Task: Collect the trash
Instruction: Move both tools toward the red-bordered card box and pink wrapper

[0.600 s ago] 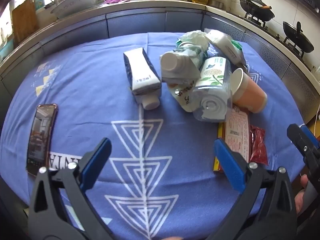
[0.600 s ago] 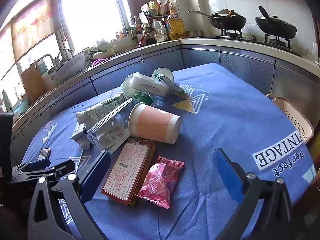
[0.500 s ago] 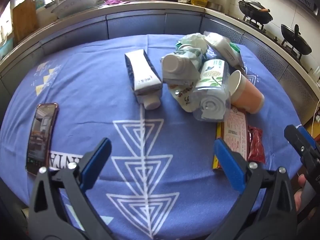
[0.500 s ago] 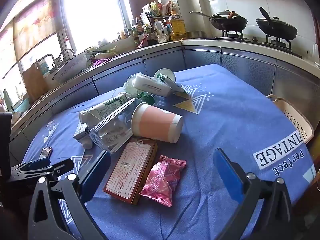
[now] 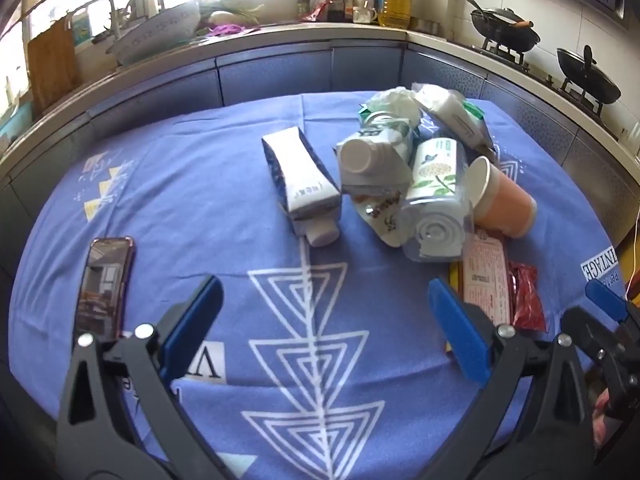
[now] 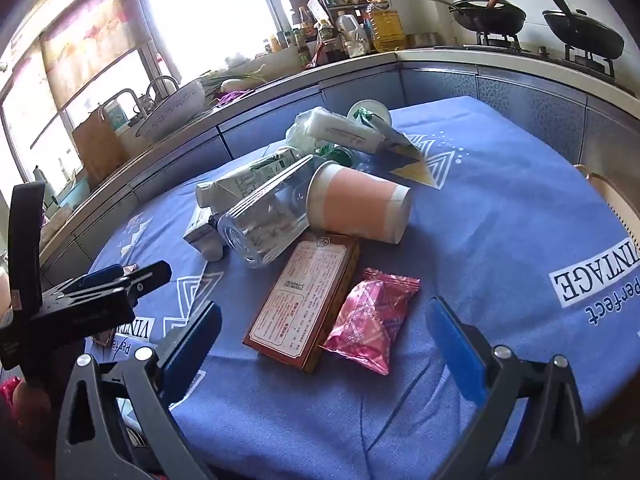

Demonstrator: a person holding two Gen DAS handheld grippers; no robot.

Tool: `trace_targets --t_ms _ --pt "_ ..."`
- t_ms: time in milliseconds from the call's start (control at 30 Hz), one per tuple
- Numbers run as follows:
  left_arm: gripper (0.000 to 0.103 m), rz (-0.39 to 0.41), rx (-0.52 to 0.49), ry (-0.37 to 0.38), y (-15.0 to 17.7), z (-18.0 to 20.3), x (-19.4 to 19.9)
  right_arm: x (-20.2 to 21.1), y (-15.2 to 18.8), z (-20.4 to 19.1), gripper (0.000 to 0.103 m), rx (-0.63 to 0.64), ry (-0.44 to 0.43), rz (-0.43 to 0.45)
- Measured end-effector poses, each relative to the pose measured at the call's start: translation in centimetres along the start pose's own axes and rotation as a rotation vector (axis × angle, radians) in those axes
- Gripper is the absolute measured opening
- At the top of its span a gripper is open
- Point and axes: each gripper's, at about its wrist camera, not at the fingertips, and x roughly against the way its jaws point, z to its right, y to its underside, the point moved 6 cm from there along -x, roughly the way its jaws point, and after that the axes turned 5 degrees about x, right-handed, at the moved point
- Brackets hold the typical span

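Note:
A pile of trash lies on the blue tablecloth (image 5: 200, 200): a white carton (image 5: 304, 184), a second carton with a round cap (image 5: 368, 164), a clear plastic bottle (image 5: 436, 200), a pink paper cup (image 5: 504, 204), a red flat box (image 6: 308, 300) and a pink snack packet (image 6: 372, 316). My left gripper (image 5: 324, 324) is open and empty, short of the pile. My right gripper (image 6: 324, 332) is open and empty, just before the box and packet. The right gripper also shows at the right edge of the left wrist view (image 5: 600, 312).
A phone (image 5: 104, 284) lies on the cloth at the left. A beige basket (image 6: 616, 204) sits off the table's right side. A counter (image 5: 280, 40) with bowl, bottles and woks runs behind the table.
Both grippers have drawn slightly nearer to the table and pile; the views shifted a little. Nothing was taken hold of.

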Motion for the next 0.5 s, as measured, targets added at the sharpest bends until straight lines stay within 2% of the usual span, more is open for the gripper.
trace_targets --t_ms 100,267,467,500 --pt "0.099 0.022 0.012 -0.028 -0.7 -0.7 -0.5 0.0 -0.5 0.3 0.1 0.008 0.015 0.02" --pt "0.099 0.079 -0.026 -0.057 -2.0 -0.9 -0.5 0.4 -1.5 0.0 0.099 0.057 0.066 0.05" --pt "0.099 0.105 -0.002 0.0 -2.3 -1.8 -0.4 -0.2 -1.7 -0.1 0.085 0.072 0.078 0.035" --pt "0.099 0.1 0.006 0.019 -2.3 -1.9 -0.4 -0.3 -1.6 -0.2 0.079 0.071 0.074 0.029"
